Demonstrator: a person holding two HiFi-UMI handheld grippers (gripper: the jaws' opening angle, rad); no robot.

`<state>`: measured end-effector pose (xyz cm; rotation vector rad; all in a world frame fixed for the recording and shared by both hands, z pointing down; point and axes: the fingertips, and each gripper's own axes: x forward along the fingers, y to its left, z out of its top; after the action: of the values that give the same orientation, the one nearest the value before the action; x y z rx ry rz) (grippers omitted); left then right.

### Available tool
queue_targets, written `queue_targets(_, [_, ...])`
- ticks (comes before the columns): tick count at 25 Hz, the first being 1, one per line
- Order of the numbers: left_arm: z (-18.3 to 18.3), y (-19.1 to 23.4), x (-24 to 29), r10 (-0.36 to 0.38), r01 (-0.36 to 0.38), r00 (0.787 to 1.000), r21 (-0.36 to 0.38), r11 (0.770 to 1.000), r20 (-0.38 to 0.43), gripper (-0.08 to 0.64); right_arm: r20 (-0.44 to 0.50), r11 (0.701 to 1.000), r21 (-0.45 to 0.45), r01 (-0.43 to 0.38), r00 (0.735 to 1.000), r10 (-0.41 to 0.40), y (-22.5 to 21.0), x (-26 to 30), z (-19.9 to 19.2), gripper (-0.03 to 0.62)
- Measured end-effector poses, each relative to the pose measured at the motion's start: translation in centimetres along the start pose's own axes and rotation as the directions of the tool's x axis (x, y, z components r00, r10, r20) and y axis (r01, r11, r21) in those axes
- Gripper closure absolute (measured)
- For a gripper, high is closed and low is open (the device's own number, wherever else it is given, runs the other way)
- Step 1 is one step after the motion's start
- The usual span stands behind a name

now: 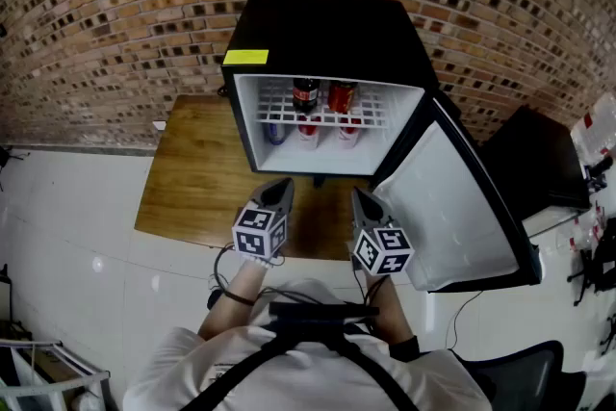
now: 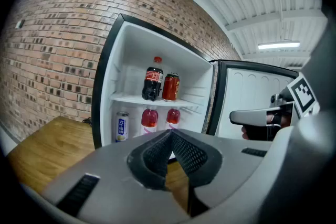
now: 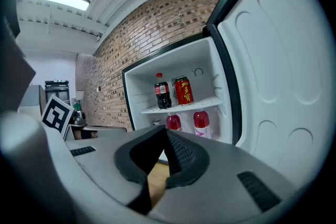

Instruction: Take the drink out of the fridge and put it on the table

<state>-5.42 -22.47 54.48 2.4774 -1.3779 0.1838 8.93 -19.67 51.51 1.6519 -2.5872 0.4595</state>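
A black mini fridge (image 1: 327,24) stands open on a wooden table (image 1: 197,178). Its upper shelf holds a dark cola bottle (image 1: 305,94) (image 2: 153,78) (image 3: 161,91) and a red can (image 1: 341,96) (image 2: 170,87) (image 3: 183,91). Below them stand a blue-and-white can (image 2: 122,126) and two pink bottles (image 2: 149,119) (image 3: 201,122). My left gripper (image 1: 287,183) (image 2: 170,134) hovers shut and empty in front of the fridge opening. Beside it my right gripper (image 1: 358,195) (image 3: 165,131) is shut and empty too. Both are well short of the drinks.
The fridge door (image 1: 452,207) swings out to the right, close to my right gripper. A brick wall (image 1: 115,5) backs the table. Bare tabletop lies left of the fridge. A black chair (image 1: 539,159) stands at the far right.
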Motion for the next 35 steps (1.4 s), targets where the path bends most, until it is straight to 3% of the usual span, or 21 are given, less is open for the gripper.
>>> queue_targets(5, [0.2,0.0,0.2,-0.013,0.013,1.0,0.004,1.0,0.001,0.563,-0.001,1.0,0.001,0.0,1.0,0.0,-0.1,0.2,-0.1,0.578])
queue_targets(11, [2.0,0.1,1.3,-0.001,0.0,1.0,0.061,0.998,0.021,0.561,0.004,1.0,0.004,0.0,1.0,0.0,-0.2,0.1,0.0,0.578])
queue_targets(20, [9.4,1.0,4.9,0.013,-0.024,0.997,0.16,0.987,0.07,0.32,0.012,1.0,0.014,0.017,1.0,-0.017,-0.8,-0.3,0.0,0.578])
queue_targets(28, [13.8,2.0,8.7,0.042,-0.06,0.995,0.2,0.978,0.094,0.192,0.019,0.999,0.021,0.025,0.999,-0.025,-1.2,-0.6,0.1,0.578])
queue_targets(35, [15.9,3.3,12.0,0.078,-0.092,0.994,0.226,0.97,0.071,0.147,0.026,0.999,0.024,0.035,0.999,-0.036,-1.6,-0.7,0.4,0.578])
